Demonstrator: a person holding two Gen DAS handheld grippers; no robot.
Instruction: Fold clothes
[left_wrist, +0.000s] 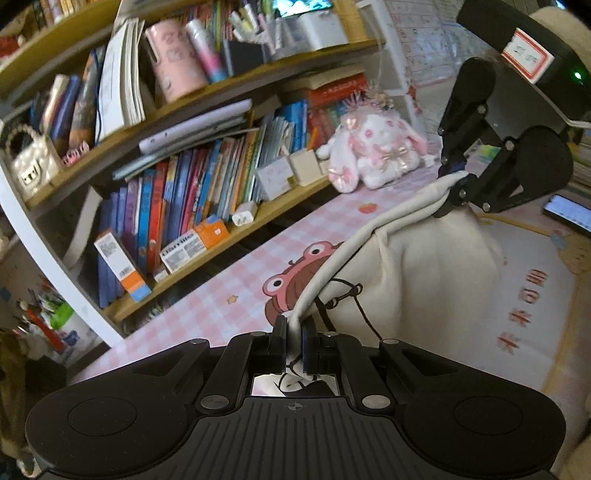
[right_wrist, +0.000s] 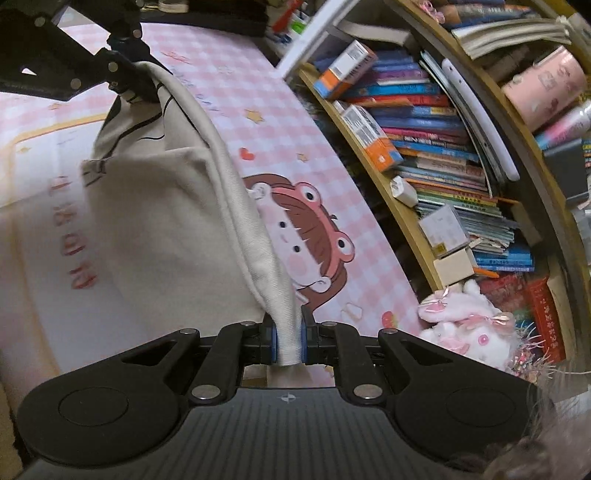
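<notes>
Two grips are all we have on the garment (right_wrist: 155, 206) so far, and we judge the fold to be under way but far from finished. Taking the mat (left_wrist: 221, 295) as our landmark, the pink checked one with the cartoon frog-hat face, the cream garment hangs and drapes over the mat's middle, part of it lifted clear, its lower part resting on or just above the mat; which of the two we cannot tell. One thick edge of the cloth runs taut between our two tools, bunched into a rope-like band above the mat. Black line print and a thin black cord show on the cloth near our left tool.

Beyond the mat's far edge stands the bookshelf (left_wrist: 192, 184), and a pink-and-white plush rabbit (left_wrist: 373, 151) sits at the mat's far corner; neither touches the garment.

Our left gripper (left_wrist: 294, 332) is clamped on the cloth edge, pads pressed tight against the band. Our right gripper (right_wrist: 287, 339) is likewise clamped on a ribbed end of that same edge, the fabric squeezed between its blue pads.

What we count as done: the edge is picked up at both ends and raised. What we think is left: carrying that edge across, laying it flat on the mat, smoothing, and any further folds. No neat folded shape shows yet.
</notes>
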